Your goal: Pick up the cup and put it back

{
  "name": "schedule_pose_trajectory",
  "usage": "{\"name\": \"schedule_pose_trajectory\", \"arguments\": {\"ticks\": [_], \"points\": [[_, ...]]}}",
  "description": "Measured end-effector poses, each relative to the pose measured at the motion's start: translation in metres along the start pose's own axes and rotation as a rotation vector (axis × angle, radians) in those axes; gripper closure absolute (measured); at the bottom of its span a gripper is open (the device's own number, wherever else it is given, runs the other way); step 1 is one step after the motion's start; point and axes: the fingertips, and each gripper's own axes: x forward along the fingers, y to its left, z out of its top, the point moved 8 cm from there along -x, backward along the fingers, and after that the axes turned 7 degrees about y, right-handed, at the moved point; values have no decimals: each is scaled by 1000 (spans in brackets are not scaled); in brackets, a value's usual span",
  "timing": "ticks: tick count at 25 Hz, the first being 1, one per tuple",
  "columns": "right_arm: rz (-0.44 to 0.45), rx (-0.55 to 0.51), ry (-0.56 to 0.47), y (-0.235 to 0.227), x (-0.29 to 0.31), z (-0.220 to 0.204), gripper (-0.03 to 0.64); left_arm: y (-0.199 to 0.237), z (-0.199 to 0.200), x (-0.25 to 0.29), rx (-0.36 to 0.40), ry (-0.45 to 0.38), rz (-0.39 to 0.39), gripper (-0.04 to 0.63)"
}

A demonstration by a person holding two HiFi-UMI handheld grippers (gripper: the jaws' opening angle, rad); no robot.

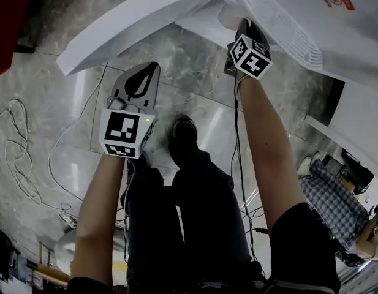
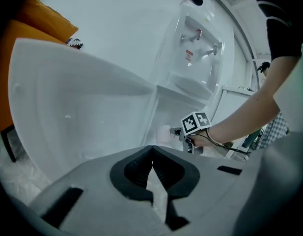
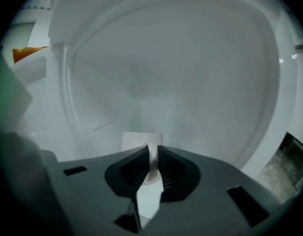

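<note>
A white paper cup [image 3: 135,140] is pinched by its wall between the jaws of my right gripper [image 3: 152,155], inside the lower compartment of a white water dispenser [image 3: 190,73]. From the head view the right gripper [image 1: 239,24] reaches under the dispenser's drip grille [image 1: 280,26], and the cup [image 1: 228,15] shows pale at its tip. The left gripper view shows that cup [image 2: 164,133] ahead of the right gripper's marker cube [image 2: 195,123]. My left gripper [image 1: 151,68] hangs lower left over the floor, its jaws [image 2: 152,155] shut with nothing between them.
The dispenser's white door [image 1: 130,20] stands swung open to the left. Two taps [image 2: 203,41] sit above the compartment. Cables [image 1: 20,152] lie on the marble floor at left. The person's legs and shoe [image 1: 184,130] stand below. A checked cloth [image 1: 332,195] is at right.
</note>
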Motion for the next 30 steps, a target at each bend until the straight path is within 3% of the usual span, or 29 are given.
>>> {"name": "schedule_pose_trajectory", "arguments": {"ticks": [6, 10, 13, 21, 26, 30], "points": [[-57, 16, -99, -5, 43, -18, 574, 21, -14, 36, 29, -41, -21, 586], [-59, -91, -157, 3, 48, -22, 574, 26, -23, 46, 48, -31, -26, 586], [-42, -123, -133, 8, 43, -35, 586, 21, -32, 44, 27, -13, -34, 586], [-19, -64, -27, 10, 47, -52, 576, 11, -41, 38, 22, 19, -64, 586], [36, -29, 32, 15, 49, -52, 404, 14, -34, 33, 22, 22, -50, 586], [41, -51, 57, 21, 24, -41, 383, 9, -15, 14, 12, 22, -37, 586]]}}
